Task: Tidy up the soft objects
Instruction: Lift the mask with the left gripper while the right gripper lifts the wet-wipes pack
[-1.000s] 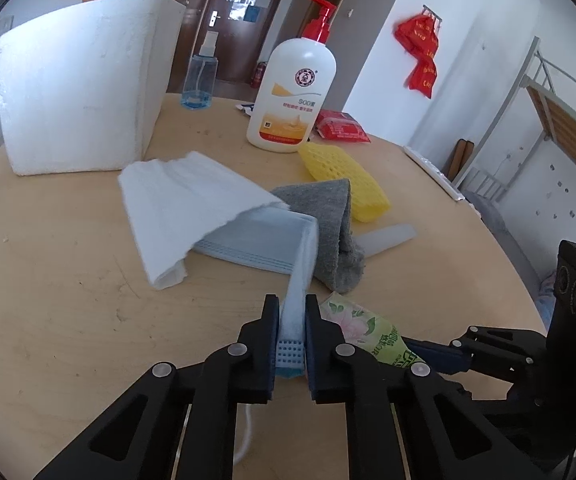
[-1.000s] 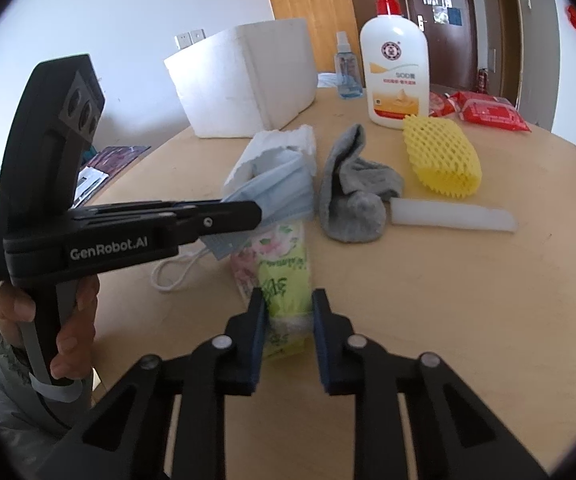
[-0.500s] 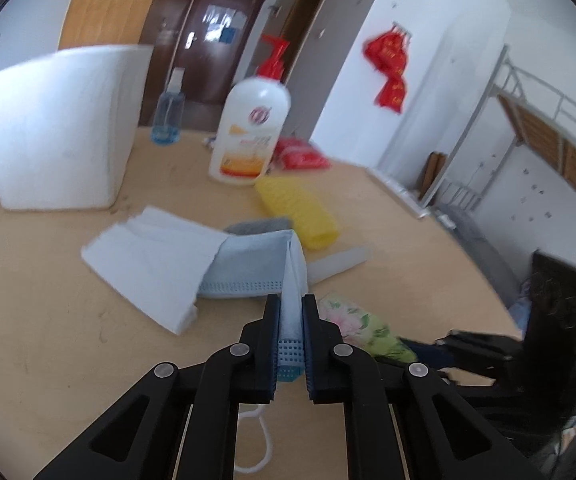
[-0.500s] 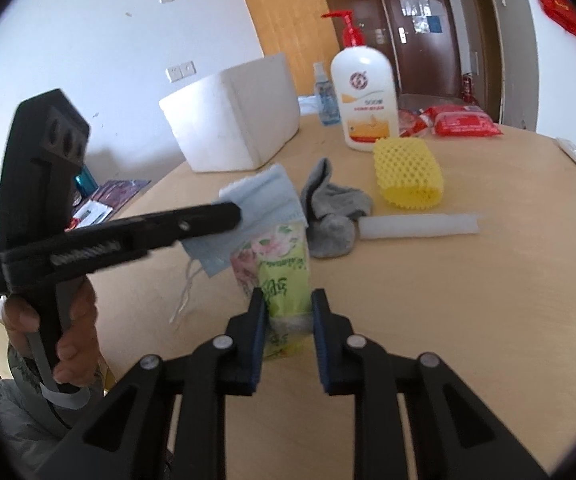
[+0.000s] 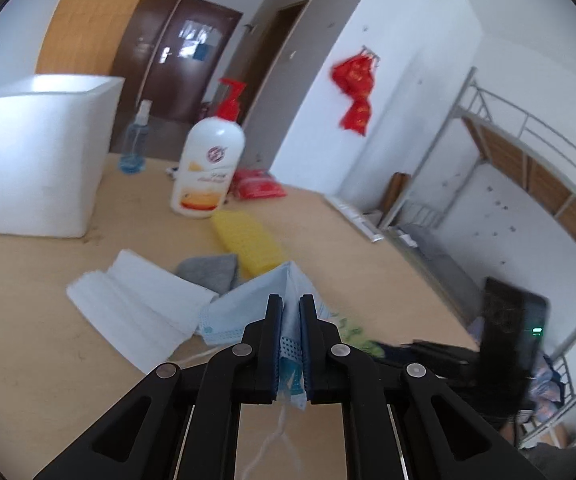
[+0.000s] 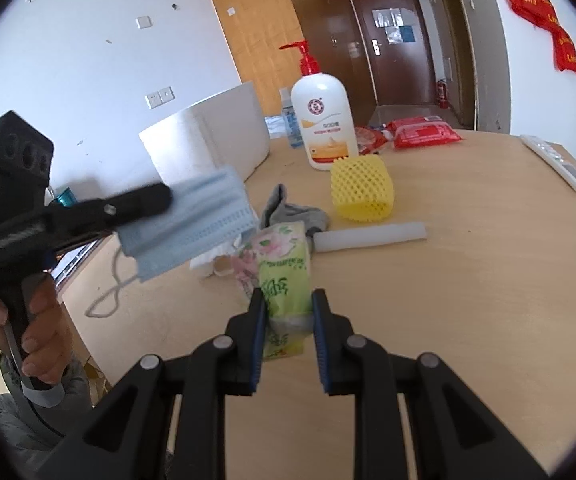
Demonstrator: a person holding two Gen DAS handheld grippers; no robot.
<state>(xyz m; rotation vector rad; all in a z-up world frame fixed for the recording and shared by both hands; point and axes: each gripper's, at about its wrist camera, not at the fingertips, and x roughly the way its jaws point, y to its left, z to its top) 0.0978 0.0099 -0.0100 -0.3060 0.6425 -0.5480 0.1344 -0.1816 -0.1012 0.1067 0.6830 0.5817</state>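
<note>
My left gripper (image 5: 290, 309) is shut on a light blue face mask (image 5: 248, 308) and holds it above the table; it also shows in the right wrist view (image 6: 192, 220), with its ear loop hanging. My right gripper (image 6: 288, 296) is shut on a green floral tissue pack (image 6: 284, 276), lifted off the table. A white folded tissue (image 5: 128, 308), a grey sock (image 5: 210, 268) and a yellow foam net (image 5: 250, 244) lie on the wooden table (image 5: 28, 320). A white foam box (image 5: 40, 156) stands at the back left.
A white pump bottle (image 5: 208, 168), a blue spray bottle (image 5: 134, 148) and red packets (image 5: 258, 186) stand at the back. A white foam stick (image 6: 369, 236) lies by the sock. A remote (image 6: 555, 162) lies near the right edge.
Both grippers have risen from the table, the left lifting the mask clear of the tissue and sock, the right lifting the tissue pack.
</note>
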